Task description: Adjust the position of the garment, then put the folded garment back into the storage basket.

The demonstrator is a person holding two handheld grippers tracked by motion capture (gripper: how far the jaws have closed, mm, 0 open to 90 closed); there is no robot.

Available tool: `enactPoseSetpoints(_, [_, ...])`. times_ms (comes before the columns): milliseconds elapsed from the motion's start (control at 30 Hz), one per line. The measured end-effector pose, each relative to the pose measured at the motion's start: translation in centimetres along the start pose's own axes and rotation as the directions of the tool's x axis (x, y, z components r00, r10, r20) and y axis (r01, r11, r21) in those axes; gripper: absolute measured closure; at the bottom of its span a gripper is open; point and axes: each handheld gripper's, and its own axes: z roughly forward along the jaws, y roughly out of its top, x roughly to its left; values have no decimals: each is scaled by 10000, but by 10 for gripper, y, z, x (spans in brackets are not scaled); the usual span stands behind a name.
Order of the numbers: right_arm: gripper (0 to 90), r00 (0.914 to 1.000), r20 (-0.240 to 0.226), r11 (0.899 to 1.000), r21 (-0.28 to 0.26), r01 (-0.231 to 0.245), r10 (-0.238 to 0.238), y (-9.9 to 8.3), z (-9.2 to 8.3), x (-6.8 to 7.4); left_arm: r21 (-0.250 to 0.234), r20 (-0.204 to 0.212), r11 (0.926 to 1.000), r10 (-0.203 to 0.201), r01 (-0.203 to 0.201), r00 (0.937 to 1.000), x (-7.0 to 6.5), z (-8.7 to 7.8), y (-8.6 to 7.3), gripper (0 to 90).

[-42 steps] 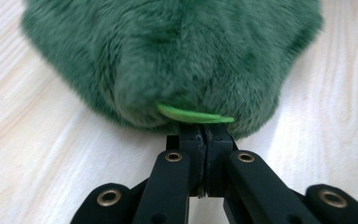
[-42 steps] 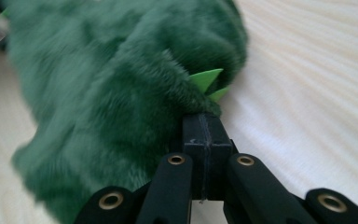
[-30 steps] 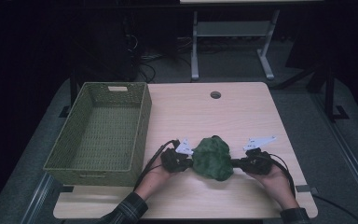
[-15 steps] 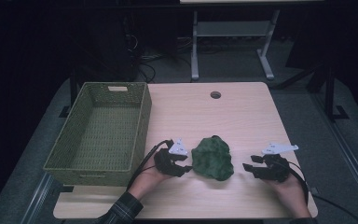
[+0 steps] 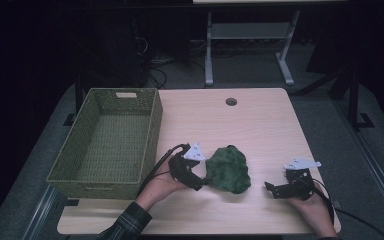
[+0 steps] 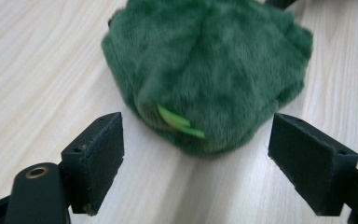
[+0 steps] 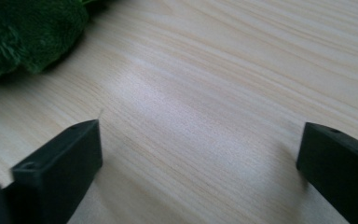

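Left gripper view: one dark green plush fabric lump [image 6: 205, 70], short-piled, with a small bright green tab [image 6: 179, 120] at its near lower edge. It lies on the pale wood-grain worktop [image 5: 260, 125], toward the near edge. Judged light, soft and compressible, not fragile; the pile should give the fingers [image 6: 95, 156] purchase rather than slip. Best hold, by judgement: a pinch across the bulging near edge by the tab, or a gathered fold on top.

Left gripper [image 5: 200, 182]: just beside the lump's left flank, fingers released and spread to either side of its near edge, not closed on it.

Right gripper [image 5: 271, 189]: apart from the lump on its right, fingers released over bare worktop.

Olive-green woven rectangular basket [image 5: 105, 177]: left of the lump, beyond the left gripper, holding nothing visible.

Open room: bare worktop beyond the lump up to a round cable hole [image 5: 231, 101]; the worktop's front edge lies near the lump.
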Motion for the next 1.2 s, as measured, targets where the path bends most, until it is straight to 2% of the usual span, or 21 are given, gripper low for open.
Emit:
enactPoseSetpoints(167, [0, 10000, 31, 10000, -71, 31, -31, 0, 1, 1, -315, 75, 9995, 88, -85, 9999, 5, 4, 13, 155])
enactPoseSetpoints(233, [0, 10000, 28, 10000, -79, -8, 9, 0, 1, 1, -264, 215, 9993, 271, -266, 9994, 8, 8, 17, 144])
enactPoseSetpoints(367, [0, 10000, 19, 10000, -86, -16, 16, 0, 2, 1, -344, 471, 9991, 264, -248, 9985, 9, 18, 21, 137])
enactPoseSetpoints(433, [0, 10000, 21, 10000, -86, 30, -30, 0, 2, 1, -143, 632, 9989, 455, -447, 9970, 11, 23, 23, 135])
enactPoseSetpoints(567, [0, 10000, 14, 9999, -96, 50, -50, 0, 2, 0, -141, 800, 9992, 383, -372, 9961, 14, 36, 22, 135])
enactPoseSetpoints(733, [0, 10000, 7, 9999, -99, 61, -61, 0, 2, 0, 191, 1122, 9987, 454, -479, 9926, 15, 54, 21, 131])
enactPoseSetpoints(867, [0, 10000, -11, 9999, -96, 77, -77, 0, 2, 0, 419, 1224, 9974, 525, -580, 9911, 14, 63, 20, 130])
enactPoseSetpoints(1200, [0, 10000, -22, 9999, -92, 90, -90, 0, 2, 0, 816, 1184, 9929, 767, -867, 9900, 11, 77, 13, 126])
